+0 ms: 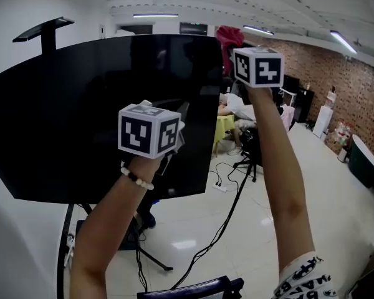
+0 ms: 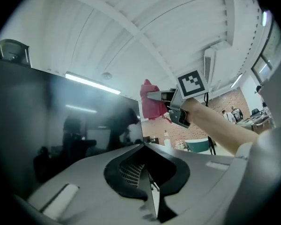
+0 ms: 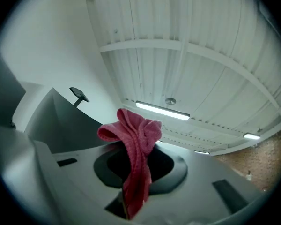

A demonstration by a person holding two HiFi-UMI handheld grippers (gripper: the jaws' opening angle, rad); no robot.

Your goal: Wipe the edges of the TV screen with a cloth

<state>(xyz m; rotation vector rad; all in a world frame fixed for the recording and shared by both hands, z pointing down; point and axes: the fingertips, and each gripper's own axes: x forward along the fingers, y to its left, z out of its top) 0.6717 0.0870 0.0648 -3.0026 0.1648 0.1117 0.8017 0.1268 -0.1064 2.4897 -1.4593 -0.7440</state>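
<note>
The right gripper [image 3: 133, 161], clamped on a bunched red cloth [image 3: 136, 135], sits upper right in the head view, near the TV screen's [image 1: 81, 117] top corner. The left gripper [image 2: 143, 146] is closed and empty at mid-frame. Dragging may pull the cloth free, and then the hard jaws could scrape the panel.

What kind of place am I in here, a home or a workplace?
Likely an open office or workshop: red brick wall, long ceiling strip lights, large black TV screen.
</note>
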